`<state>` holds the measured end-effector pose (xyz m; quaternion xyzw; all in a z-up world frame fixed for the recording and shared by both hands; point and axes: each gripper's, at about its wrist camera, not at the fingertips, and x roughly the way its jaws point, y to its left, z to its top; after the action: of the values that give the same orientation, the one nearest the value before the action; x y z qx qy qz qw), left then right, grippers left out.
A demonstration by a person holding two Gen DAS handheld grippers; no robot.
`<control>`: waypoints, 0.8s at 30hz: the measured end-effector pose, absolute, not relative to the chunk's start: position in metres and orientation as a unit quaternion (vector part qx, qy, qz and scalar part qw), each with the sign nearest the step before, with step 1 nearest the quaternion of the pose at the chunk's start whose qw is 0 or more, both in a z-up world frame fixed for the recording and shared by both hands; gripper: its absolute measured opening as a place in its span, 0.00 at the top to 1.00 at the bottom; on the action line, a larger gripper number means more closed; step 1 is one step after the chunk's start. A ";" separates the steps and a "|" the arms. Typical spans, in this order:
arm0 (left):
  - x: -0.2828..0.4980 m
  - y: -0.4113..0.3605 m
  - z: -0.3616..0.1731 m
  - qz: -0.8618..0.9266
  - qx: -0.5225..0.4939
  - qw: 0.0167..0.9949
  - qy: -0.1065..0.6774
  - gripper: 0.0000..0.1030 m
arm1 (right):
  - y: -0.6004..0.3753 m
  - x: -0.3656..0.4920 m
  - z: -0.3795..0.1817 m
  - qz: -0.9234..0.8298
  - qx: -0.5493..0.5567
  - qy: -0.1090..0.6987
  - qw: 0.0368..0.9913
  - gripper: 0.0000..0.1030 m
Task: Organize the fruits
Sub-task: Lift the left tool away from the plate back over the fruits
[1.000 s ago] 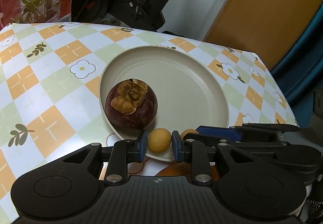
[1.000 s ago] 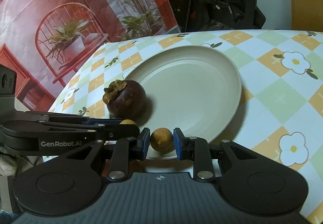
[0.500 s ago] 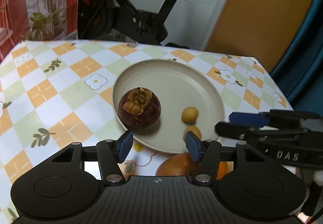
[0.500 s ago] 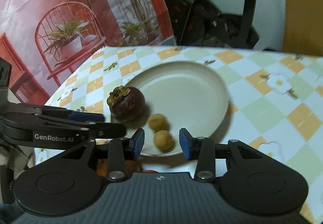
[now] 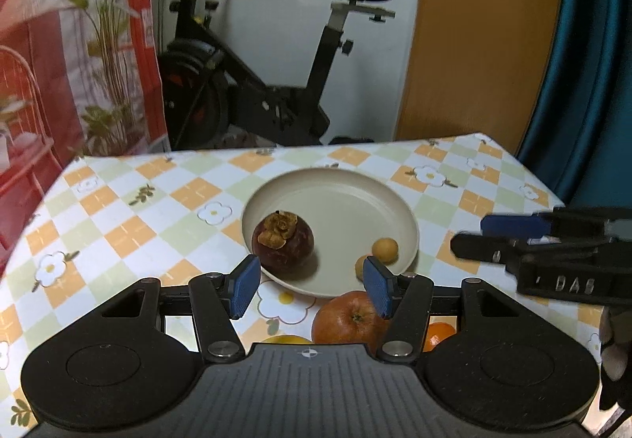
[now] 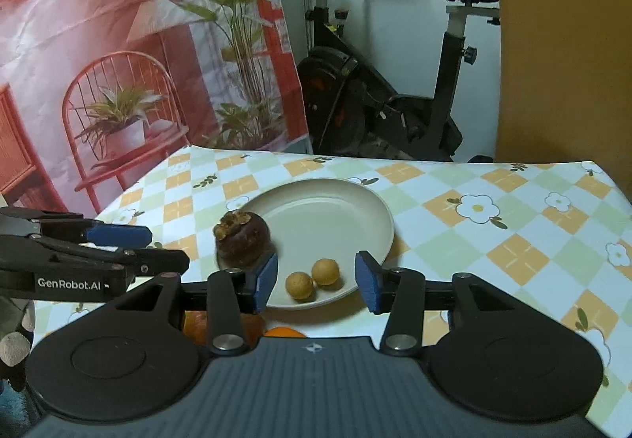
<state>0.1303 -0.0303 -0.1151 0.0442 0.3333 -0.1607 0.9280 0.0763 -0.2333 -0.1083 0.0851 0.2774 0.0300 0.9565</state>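
Table bears a beige plate; on the plate's near-left rim sits the mangosteen; two longans lie touching at its near edge; my left gripper stands open, empty; my right gripper is opening, pads clear of the longans.

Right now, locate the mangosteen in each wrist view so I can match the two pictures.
Left wrist view: the mangosteen sits on the left part of the beige plate, just above the left gripper's left pad.
Right wrist view: the mangosteen sits at the plate's left edge, above the right gripper's left pad.
Shared landmark: the two longans at the plate's near rim.
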 end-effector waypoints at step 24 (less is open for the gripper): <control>0.059 0.015 -0.116 -0.169 -0.032 0.930 0.324 0.42 | -0.209 0.010 -0.133 0.045 0.115 0.260 0.958 0.53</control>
<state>0.0588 0.0147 -0.1156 -0.0319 0.3242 -0.1686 0.9303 0.0101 -0.2089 -0.1328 0.1148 0.2598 0.0448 0.9578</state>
